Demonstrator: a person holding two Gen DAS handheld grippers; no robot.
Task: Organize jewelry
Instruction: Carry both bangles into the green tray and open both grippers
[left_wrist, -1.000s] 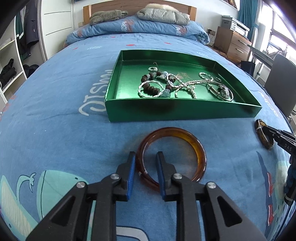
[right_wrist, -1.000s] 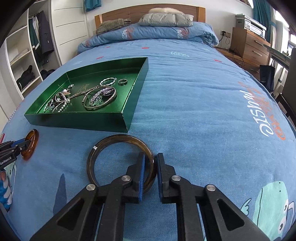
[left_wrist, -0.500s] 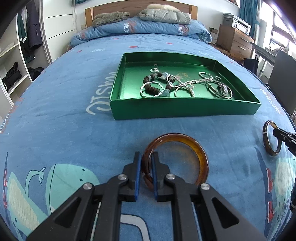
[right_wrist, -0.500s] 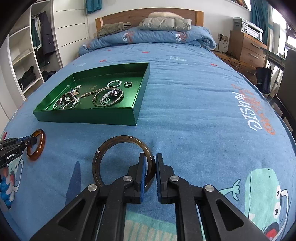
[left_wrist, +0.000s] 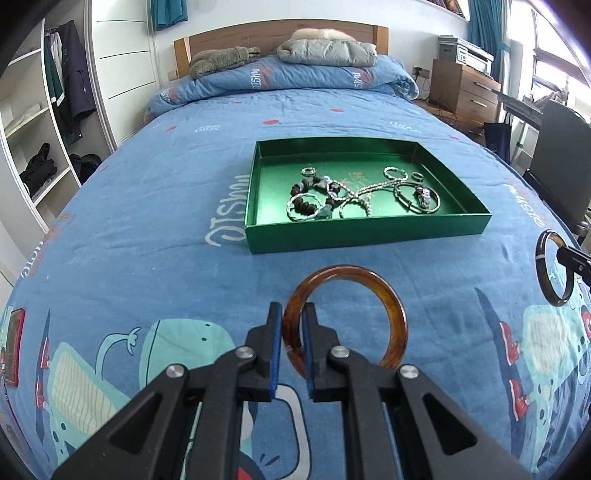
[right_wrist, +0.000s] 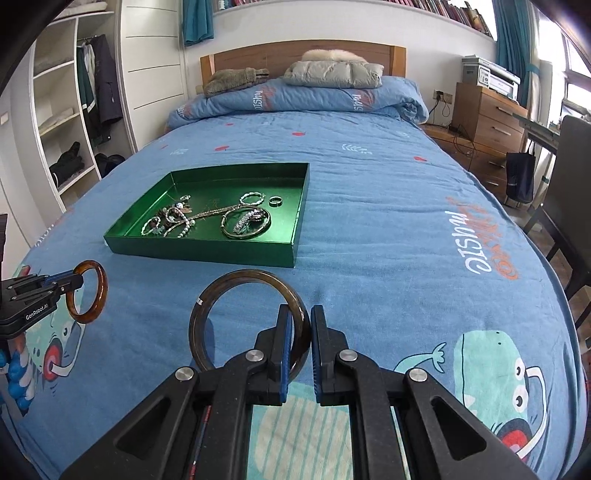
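My left gripper (left_wrist: 292, 314) is shut on the near-left rim of an amber bangle (left_wrist: 397, 314), held above the blue bedspread. My right gripper (right_wrist: 300, 316) is shut on the right rim of a dark brown bangle (right_wrist: 221, 291), also lifted off the bed. Each bangle shows in the other view too: the dark bangle (left_wrist: 542, 258) at the right edge, the amber bangle (right_wrist: 102, 293) at the left with the left gripper (right_wrist: 75, 281) clamped on it. Ahead lies a green tray (left_wrist: 369, 232) (right_wrist: 207, 254) holding silver bracelets, rings, a chain and dark beads.
The blue bedspread (left_wrist: 147, 229) spreads around the tray, with a folded duvet and pillows at the headboard (right_wrist: 303, 55). Open shelves with clothes (right_wrist: 74, 155) stand left. A wooden dresser (right_wrist: 487, 122) and a dark chair (right_wrist: 569, 192) stand right of the bed.
The left gripper's jaws closed on the amber bangle. Both grippers have risen with their bangles and drawn back, so the tray looks smaller and farther.
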